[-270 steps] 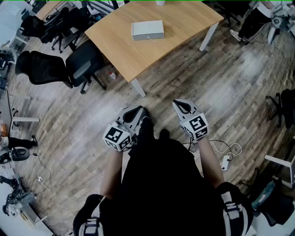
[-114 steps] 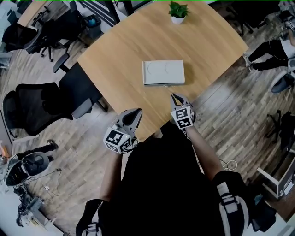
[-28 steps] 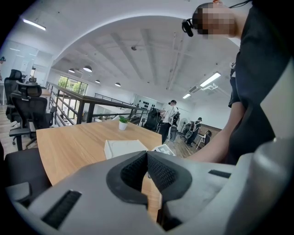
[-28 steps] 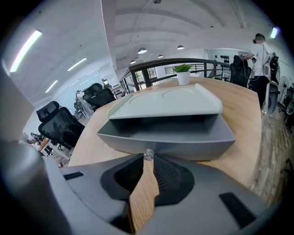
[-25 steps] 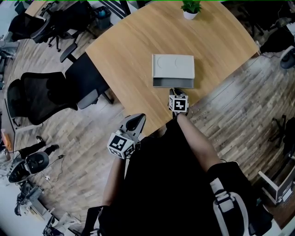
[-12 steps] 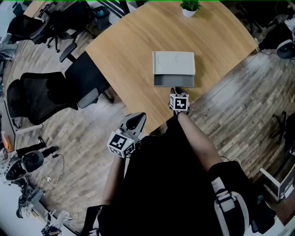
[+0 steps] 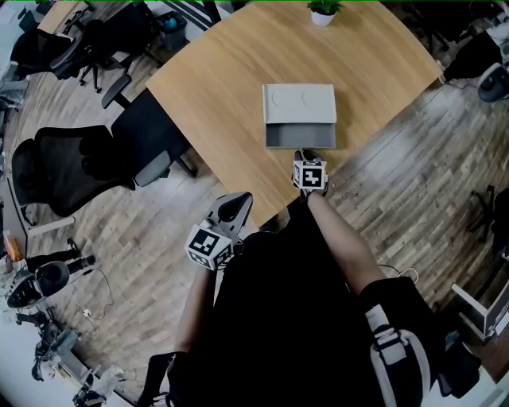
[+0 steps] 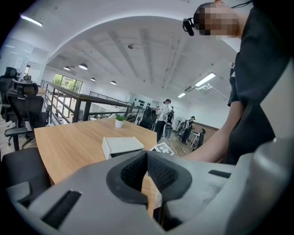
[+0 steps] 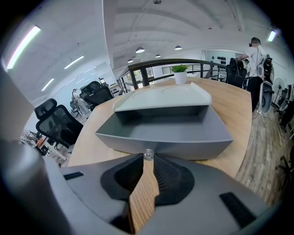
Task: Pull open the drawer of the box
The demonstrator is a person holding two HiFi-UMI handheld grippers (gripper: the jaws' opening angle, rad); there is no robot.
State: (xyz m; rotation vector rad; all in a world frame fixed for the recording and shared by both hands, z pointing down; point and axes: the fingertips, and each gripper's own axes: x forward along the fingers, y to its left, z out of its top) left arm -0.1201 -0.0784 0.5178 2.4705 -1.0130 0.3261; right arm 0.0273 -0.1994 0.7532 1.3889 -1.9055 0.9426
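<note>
A flat light-grey box (image 7: 299, 104) lies on the wooden table (image 7: 231, 95). Its darker grey drawer (image 7: 300, 137) stands pulled out toward me, and it looks empty inside (image 9: 165, 131). At the drawer's front, my right gripper (image 7: 305, 153) has its tips shut on the small clear knob (image 9: 148, 154). My left gripper (image 7: 236, 200) hangs beyond the table's near edge, over the floor, with its jaws closed together (image 8: 147, 158) and nothing between them. In the left gripper view the box (image 8: 121, 144) shows further off.
A small potted plant (image 7: 321, 11) stands at the table's far edge. Black office chairs (image 7: 87, 159) crowd the table's left side. Wood-plank floor (image 7: 406, 167) lies to the right, and people stand in the distance (image 9: 255, 50).
The drawer has slid further out of the box toward me, and my right gripper has drawn back with it. The left gripper has stayed where it was.
</note>
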